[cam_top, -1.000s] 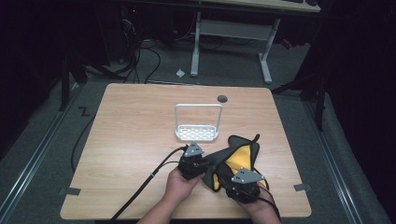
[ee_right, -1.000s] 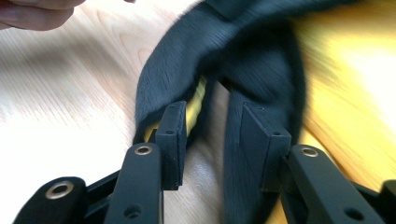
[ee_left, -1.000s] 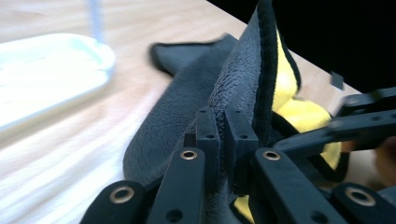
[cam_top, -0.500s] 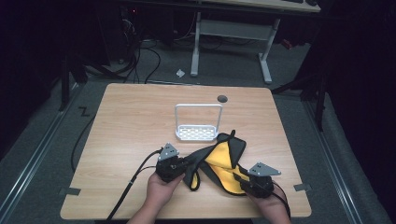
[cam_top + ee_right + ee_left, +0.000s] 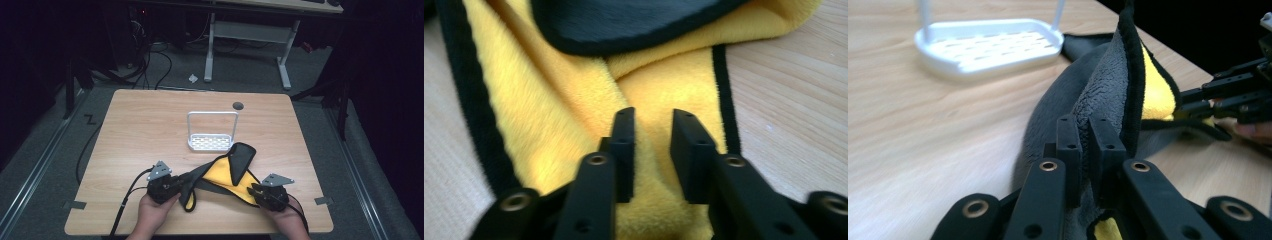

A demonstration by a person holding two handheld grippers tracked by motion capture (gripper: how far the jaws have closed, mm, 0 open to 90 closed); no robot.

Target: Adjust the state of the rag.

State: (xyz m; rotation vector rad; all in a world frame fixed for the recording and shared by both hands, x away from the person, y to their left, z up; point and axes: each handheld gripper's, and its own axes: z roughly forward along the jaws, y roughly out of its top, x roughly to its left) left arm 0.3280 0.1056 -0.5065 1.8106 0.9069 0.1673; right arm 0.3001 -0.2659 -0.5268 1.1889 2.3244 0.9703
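The left gripper (image 5: 1083, 135) has its two black jaws pinched tight on the grey edge of the cloth (image 5: 1103, 95). The cloth stands up between them like a little wall. The right gripper (image 5: 651, 135) has a gap between its jaws. They have just been closing, with yellow cloth (image 5: 574, 100) bunched between them, and they do not squeeze it.

From above, the left gripper (image 5: 186, 182) lies low and points to the right. The right gripper (image 5: 252, 189) lies low and points to the left. Each hand holds its tool near the front edge of the table (image 5: 145, 125). The left hand (image 5: 152, 212) and right hand (image 5: 290, 222) are well apart, and the cloth (image 5: 227, 170) is stretched between them.

The high view shows the white rack (image 5: 212, 132) standing just behind the cloth. The left gripper view shows that rack (image 5: 988, 45) up close, and the other gripper (image 5: 1228, 97) far off. The right gripper view shows the black trim on the cloth.
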